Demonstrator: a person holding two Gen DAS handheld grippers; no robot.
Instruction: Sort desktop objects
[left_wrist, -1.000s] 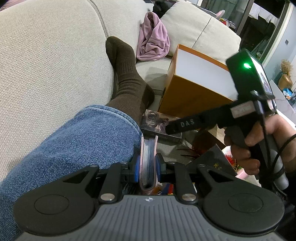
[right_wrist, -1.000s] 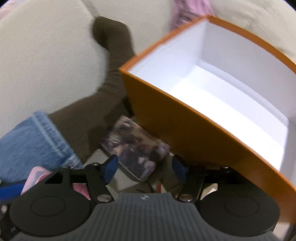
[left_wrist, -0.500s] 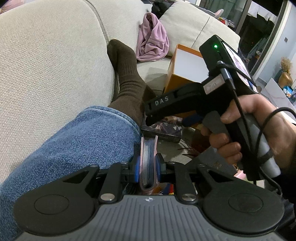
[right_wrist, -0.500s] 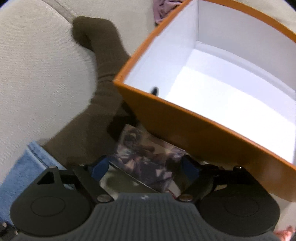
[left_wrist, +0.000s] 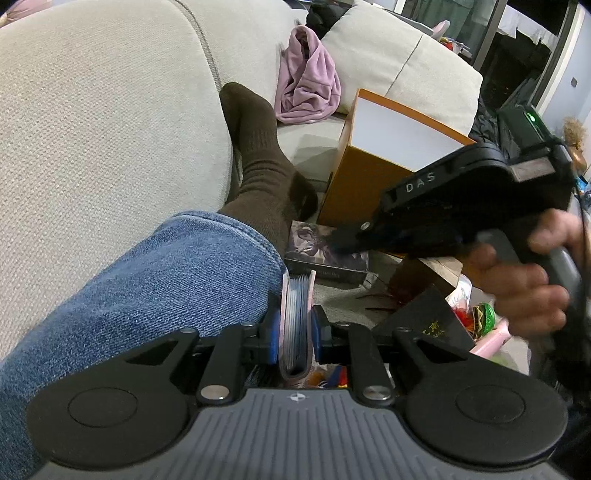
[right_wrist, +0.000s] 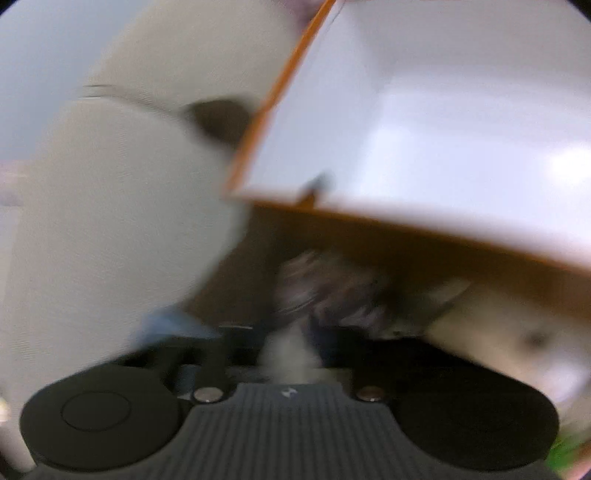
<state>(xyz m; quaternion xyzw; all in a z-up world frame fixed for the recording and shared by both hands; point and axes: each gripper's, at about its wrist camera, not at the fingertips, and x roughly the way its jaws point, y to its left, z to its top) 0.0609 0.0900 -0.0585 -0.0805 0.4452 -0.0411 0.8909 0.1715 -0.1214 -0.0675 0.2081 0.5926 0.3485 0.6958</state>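
The left gripper (left_wrist: 294, 332) clamps a thin pink case (left_wrist: 295, 325) (stiff, light); at two o'clock, the right gripper (left_wrist: 343, 238) reaches a slim, rigid book (left_wrist: 325, 251) beside the orange box (left_wrist: 373, 177), its grip state unreadable through blur; edges offer hold.

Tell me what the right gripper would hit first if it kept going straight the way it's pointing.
Probably the dark picture-cover box lying at the foot of the orange box. The right gripper already points at it, though contact is unclear.
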